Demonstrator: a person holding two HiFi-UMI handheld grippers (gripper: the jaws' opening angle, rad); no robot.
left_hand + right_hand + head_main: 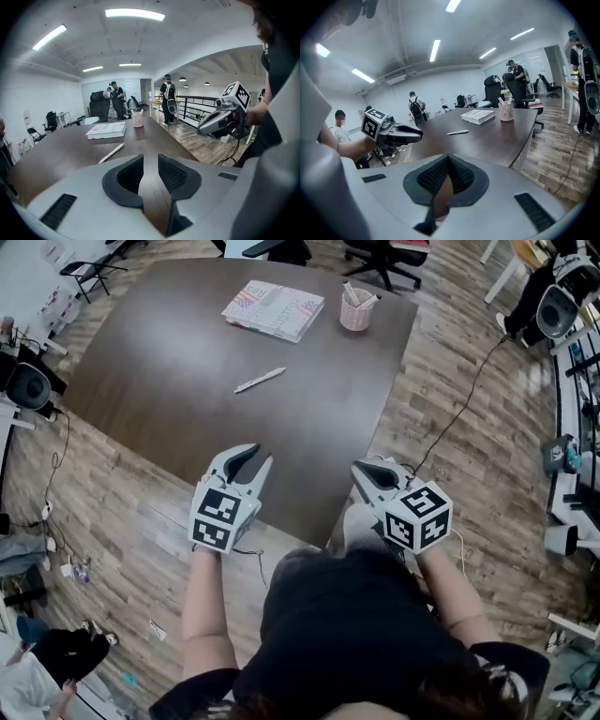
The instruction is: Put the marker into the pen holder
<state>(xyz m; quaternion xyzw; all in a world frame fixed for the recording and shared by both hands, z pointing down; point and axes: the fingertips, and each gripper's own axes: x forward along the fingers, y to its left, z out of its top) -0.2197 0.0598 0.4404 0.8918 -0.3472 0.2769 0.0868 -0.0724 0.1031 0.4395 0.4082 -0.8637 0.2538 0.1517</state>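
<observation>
A white marker (260, 380) lies flat near the middle of the dark brown table (159, 352); it also shows in the left gripper view as the marker (111, 153) and in the right gripper view as the marker (458, 132). The pink mesh pen holder (356, 310) stands at the far right of the table with pens in it. My left gripper (255, 454) hovers over the near table edge, well short of the marker, its jaws a little apart with nothing between them (151, 157). My right gripper (364, 468) is held off the table's near right corner, its tips together and empty (448, 158).
A book with a patterned cover (274, 308) lies left of the pen holder. Office chairs (384, 259) stand beyond the far edge. Cables (459, 418) run over the wooden floor at the right. People stand in the background behind the table (167, 98).
</observation>
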